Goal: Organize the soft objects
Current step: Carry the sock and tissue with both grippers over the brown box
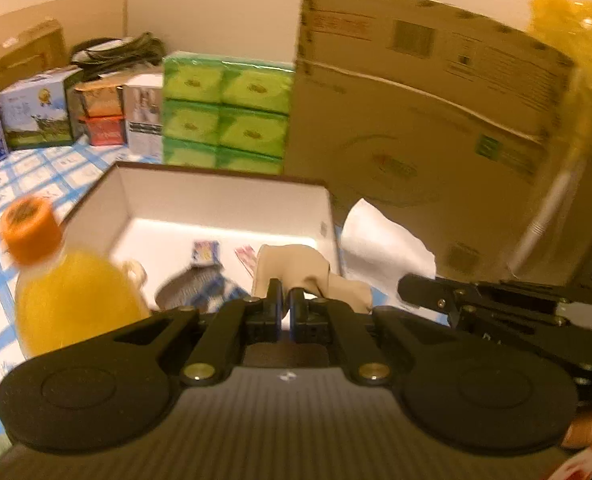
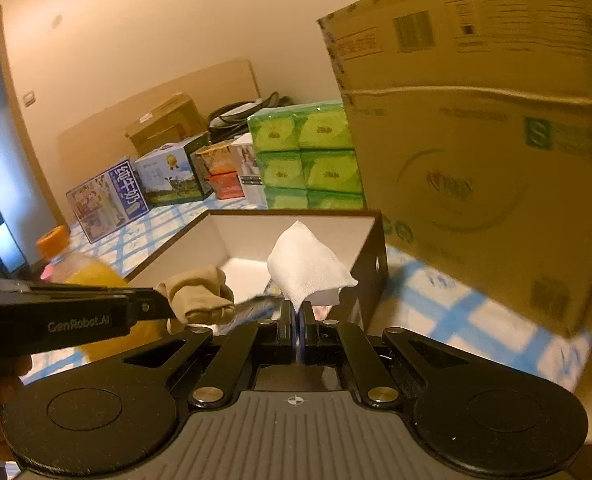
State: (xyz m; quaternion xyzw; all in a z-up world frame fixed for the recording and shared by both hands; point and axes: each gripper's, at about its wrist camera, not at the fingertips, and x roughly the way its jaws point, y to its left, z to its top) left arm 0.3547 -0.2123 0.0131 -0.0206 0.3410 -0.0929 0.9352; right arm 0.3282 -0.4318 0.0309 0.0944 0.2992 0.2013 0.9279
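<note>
My left gripper (image 1: 286, 294) is shut on a beige cloth (image 1: 296, 266) and holds it over the near edge of an open white box (image 1: 224, 192). The cloth also shows in the right wrist view (image 2: 200, 294). My right gripper (image 2: 299, 308) is shut on a white folded tissue (image 2: 307, 266), raised in front of the same box (image 2: 296, 224). The tissue shows in the left wrist view (image 1: 379, 240), to the right of the box. Small packets (image 1: 206, 252) lie on the box floor.
An orange juice bottle (image 1: 60, 280) stands left of the box. A large cardboard carton (image 1: 423, 104) rises at the right. Green tissue packs (image 1: 228, 112) and milk cartons (image 1: 36, 116) line the back of the blue-checked table (image 1: 36, 172).
</note>
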